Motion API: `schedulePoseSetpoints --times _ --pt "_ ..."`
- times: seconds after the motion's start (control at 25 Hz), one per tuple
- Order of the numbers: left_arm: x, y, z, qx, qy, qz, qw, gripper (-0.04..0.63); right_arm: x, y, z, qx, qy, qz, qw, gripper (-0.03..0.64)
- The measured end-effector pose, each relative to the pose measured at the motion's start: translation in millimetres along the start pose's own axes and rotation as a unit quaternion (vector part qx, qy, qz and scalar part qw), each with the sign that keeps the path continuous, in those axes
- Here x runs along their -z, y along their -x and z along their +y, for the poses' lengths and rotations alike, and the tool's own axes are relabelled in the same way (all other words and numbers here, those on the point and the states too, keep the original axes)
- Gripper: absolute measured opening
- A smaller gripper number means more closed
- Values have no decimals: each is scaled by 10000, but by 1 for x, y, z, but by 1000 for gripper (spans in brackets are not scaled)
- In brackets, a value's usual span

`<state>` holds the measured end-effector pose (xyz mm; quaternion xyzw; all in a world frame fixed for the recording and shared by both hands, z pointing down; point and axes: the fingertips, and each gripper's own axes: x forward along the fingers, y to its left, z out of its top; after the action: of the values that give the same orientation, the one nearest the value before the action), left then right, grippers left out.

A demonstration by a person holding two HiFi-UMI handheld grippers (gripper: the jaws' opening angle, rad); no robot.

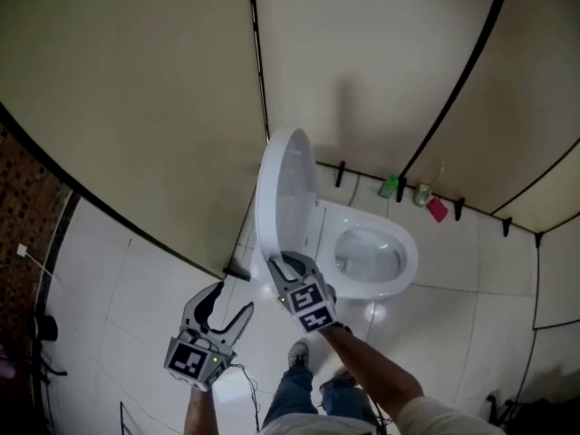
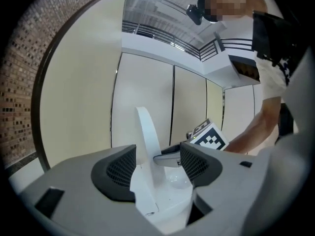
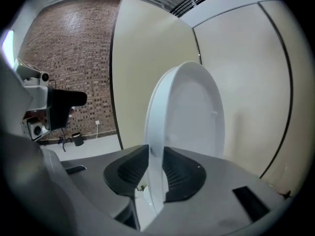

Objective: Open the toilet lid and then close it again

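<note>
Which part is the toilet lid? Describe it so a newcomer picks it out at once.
Start at the white toilet on the tiled floor beside the beige partition. The toilet lid is the oval white panel standing upright at one end of the bowl. Unlike the bowl's flat rim, it stands raised, with the right gripper shut on its edge.

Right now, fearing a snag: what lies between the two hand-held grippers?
Bare floor tile only, in the head view; left hand-held gripper open, right hand-held gripper shut on the toilet lid.
</note>
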<state>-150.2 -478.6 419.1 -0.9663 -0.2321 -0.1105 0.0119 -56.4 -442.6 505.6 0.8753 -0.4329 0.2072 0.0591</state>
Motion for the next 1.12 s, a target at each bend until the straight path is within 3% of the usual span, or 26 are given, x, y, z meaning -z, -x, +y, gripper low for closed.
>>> schedulePoseSetpoints --times 0.32,0.4,0.44,0.56,0.84,1.12 --pt "1 5 3 -103 226 -20 9997 276 1 -11 -6 -237 255 250 9991 85" --pt "-5 11 -1 -41 279 -50 9996 276 1 -5 -2 -298 236 184 9991 141" --pt "-9 13 -3 13 299 -64 9995 276 0 0 -1 -287 241 142 9992 217" --pt "-27 10 -13 190 220 -193 9994 276 -13 30 -11 -205 281 -76 9994 242" --pt "-79 -11 -75 1102 78 -465 9928 276 -63 163 -30 -347 668 -862 9934 242" --pt "-117 -43 -156 2023 -76 -668 9770 276 -75 287 -65 443 804 -1222 9883 222"
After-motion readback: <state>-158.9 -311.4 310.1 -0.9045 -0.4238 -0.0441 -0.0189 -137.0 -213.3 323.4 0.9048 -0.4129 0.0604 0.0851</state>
